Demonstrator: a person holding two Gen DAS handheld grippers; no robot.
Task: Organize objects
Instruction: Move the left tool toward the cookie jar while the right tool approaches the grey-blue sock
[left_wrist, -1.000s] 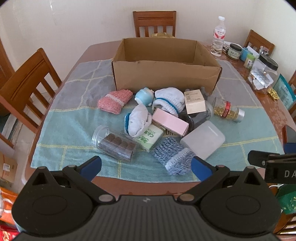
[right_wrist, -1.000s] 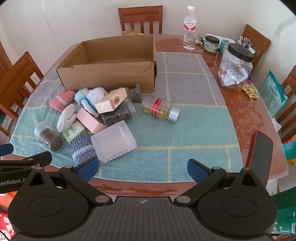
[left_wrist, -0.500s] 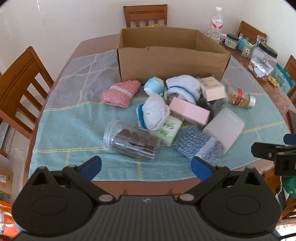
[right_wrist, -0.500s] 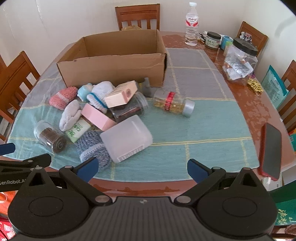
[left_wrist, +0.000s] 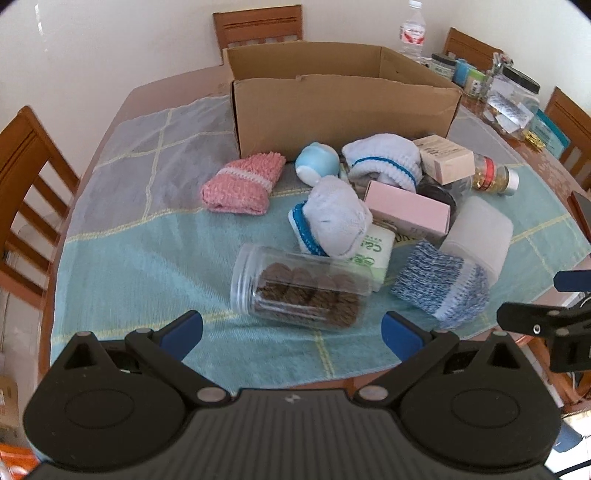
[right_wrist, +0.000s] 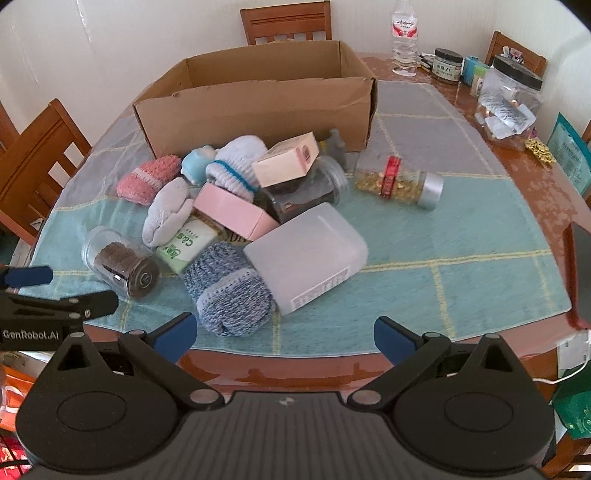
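An open cardboard box (left_wrist: 343, 107) (right_wrist: 258, 107) stands at the back of the teal cloth. In front of it lies a heap: a pink sock (left_wrist: 242, 184), a blue toy (left_wrist: 317, 162), white socks (left_wrist: 332, 218), a pink carton (left_wrist: 406, 210), a beige carton (right_wrist: 286, 158), a frosted white container (right_wrist: 306, 254), a blue knit sock (right_wrist: 231, 291) and a capsule bottle (right_wrist: 399, 182). A clear jar of brown discs (left_wrist: 299, 291) lies on its side just ahead of my left gripper (left_wrist: 291, 330), which is open. My right gripper (right_wrist: 284, 332) is open over the table's near edge, just short of the blue knit sock.
Wooden chairs (left_wrist: 33, 192) ring the table. At the back right stand a water bottle (right_wrist: 404, 40), small jars (right_wrist: 448, 66) and a large clear jar with a black lid (right_wrist: 509, 99). A phone (right_wrist: 580, 273) lies at the right edge.
Both grippers have moved forward toward the heap. The left one has drifted left, so the jar of brown discs now lies centred between its fingers. Both stay open.
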